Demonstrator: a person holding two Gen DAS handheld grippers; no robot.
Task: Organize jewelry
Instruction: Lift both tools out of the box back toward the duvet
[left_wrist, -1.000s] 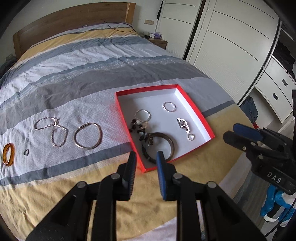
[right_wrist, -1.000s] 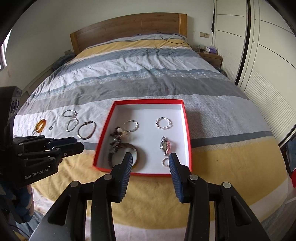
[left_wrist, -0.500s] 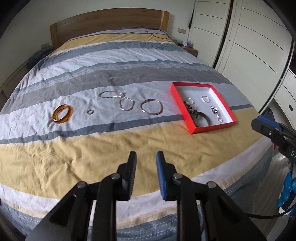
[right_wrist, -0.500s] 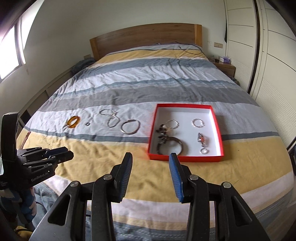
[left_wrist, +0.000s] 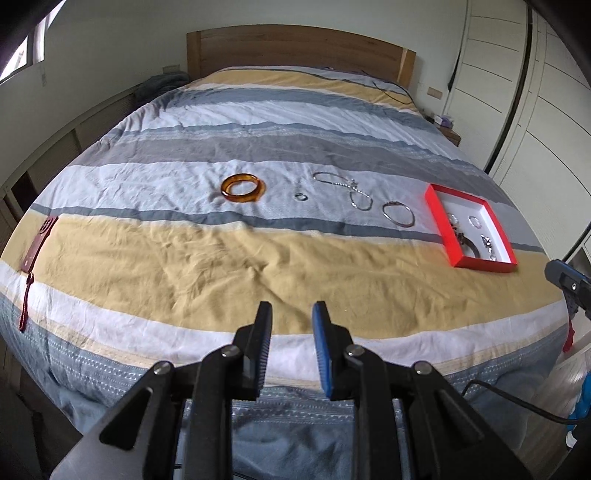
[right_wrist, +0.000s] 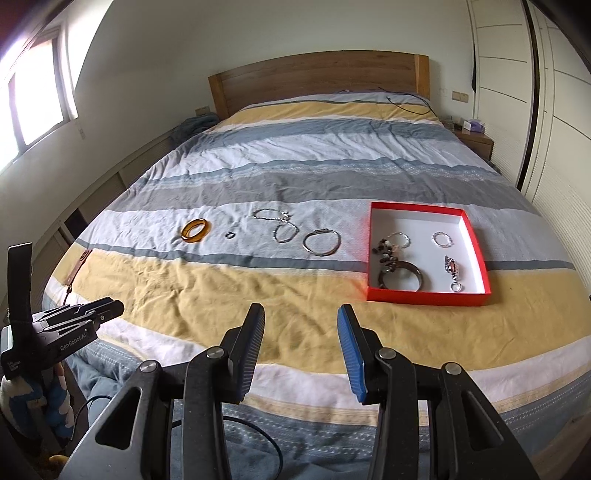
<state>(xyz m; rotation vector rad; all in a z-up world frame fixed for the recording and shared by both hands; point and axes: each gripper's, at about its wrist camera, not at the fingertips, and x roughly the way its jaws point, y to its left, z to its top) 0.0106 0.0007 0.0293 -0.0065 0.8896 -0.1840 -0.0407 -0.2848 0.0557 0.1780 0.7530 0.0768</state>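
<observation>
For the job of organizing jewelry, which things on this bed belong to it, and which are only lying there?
Belong to the job:
- red box with white inside
- amber bangle
- small dark ring
- silver chain
- large silver hoop bangle

Only lying there:
- dark red flat case with tassel
- black cable near the headboard

On the striped bedspread a row of loose pieces lies flat: a translucent amber bangle (right_wrist: 195, 230), a tiny dark ring (right_wrist: 230, 235), a silver chain (right_wrist: 279, 223) (looped over itself), and a plain silver hoop bracelet (right_wrist: 320, 242). To their right sits a shallow red box with white lining (right_wrist: 428, 296), holding a dark bangle (right_wrist: 402, 275), beads and small silver rings.
</observation>
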